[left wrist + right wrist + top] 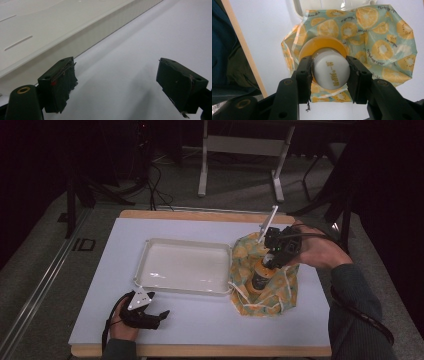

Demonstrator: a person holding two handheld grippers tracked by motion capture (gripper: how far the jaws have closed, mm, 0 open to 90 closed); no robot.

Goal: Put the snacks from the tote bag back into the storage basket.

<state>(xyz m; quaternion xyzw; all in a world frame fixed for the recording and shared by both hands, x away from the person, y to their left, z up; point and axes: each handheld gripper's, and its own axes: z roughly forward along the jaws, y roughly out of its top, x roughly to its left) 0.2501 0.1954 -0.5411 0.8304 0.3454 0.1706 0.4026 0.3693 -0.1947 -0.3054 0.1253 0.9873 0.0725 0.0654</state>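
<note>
Bottle (331, 72) stood upright near table's (200, 325) right edge, long axis vertical, round white cap pinched by right gripper (331, 75); glossy fruit-print bag (382, 47) crumpled around it. Left gripper (116, 85) jaws spread, nothing between.

We see a bottle (331, 74) with a smooth white plastic cap and a glossy orange body, standing in a thin, crinkled bag (372, 42) of shiny film printed with fruit slices. The tray (145, 262) beside it looks like glossy cream plastic, its wall finely ribbed in the left gripper view, and the table (210, 320) has a smooth matt white top with a bare wooden edge. The right gripper (331, 75) and left gripper (116, 82) are matt black plastic, their pads scuffed and frayed at the edges.
</note>
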